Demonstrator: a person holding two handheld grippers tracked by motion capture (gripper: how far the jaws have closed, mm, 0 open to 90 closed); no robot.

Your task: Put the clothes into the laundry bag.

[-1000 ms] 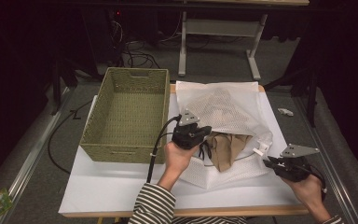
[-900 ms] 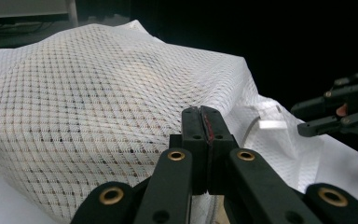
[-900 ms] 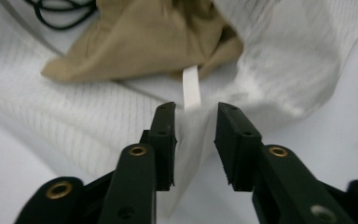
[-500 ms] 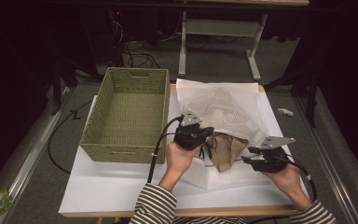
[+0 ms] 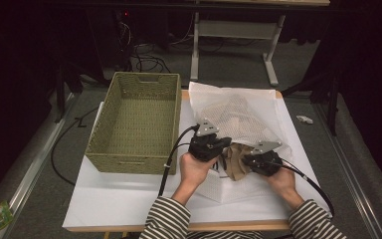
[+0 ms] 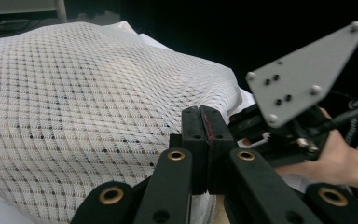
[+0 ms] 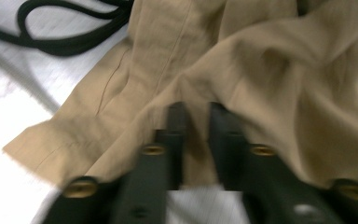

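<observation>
Since a second ago the right tool has slid in from the worktop's right edge toward the middle, and its jaws have just been closing. In the right gripper view they look pinched on a fold of the tan cloth, though that picture is blurry, so I'd call the grip likely rather than certain. The left tool hasn't budged: it sits near the middle of the worktop, jaws narrow and pressed together on the edge of the white mesh bag.

Why hold it like that? My guess is the left tool is pinning the bag's mouth in place so the bag doesn't drag along when the right one pulls. The cloth pokes out of the bag's opening toward the front edge, between the two tools, with the rest of it seemingly inside the mesh toward the back right corner.

The woven basket sits open on the left side, touching nothing in play. It's probably where the cloth is headed.
</observation>
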